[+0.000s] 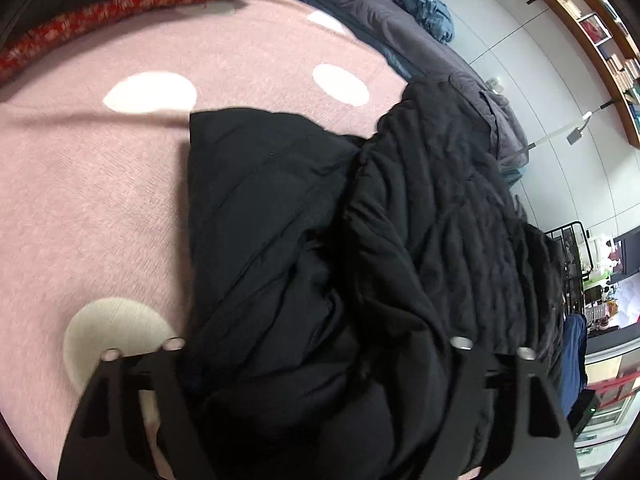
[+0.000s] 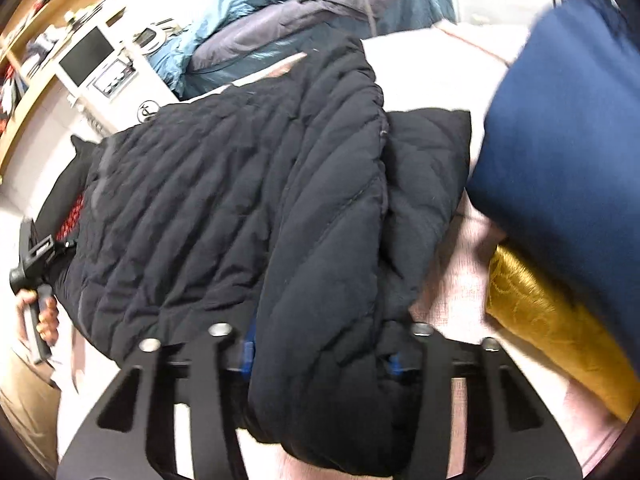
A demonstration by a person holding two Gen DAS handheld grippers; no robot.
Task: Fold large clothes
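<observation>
A large black quilted jacket [image 1: 360, 240] lies bunched on a pink bedspread [image 1: 100, 200] with white spots. In the left wrist view my left gripper [image 1: 320, 344] has its jaws wide apart with a thick fold of the jacket between them. In the right wrist view the jacket [image 2: 240, 200] fills the middle, and my right gripper [image 2: 320, 332] also has its jaws apart with a folded jacket edge bulging between them. The left gripper's handle [image 2: 32, 256] and the hand on it show at the left edge.
A blue cushion [image 2: 560, 140] and a yellow cushion [image 2: 552, 320] lie at the right. A dark grey and blue duvet [image 1: 380, 12] is heaped at the far side. A red patterned cloth [image 1: 100, 16] borders the bedspread. Shelves [image 1: 592, 28] line the wall.
</observation>
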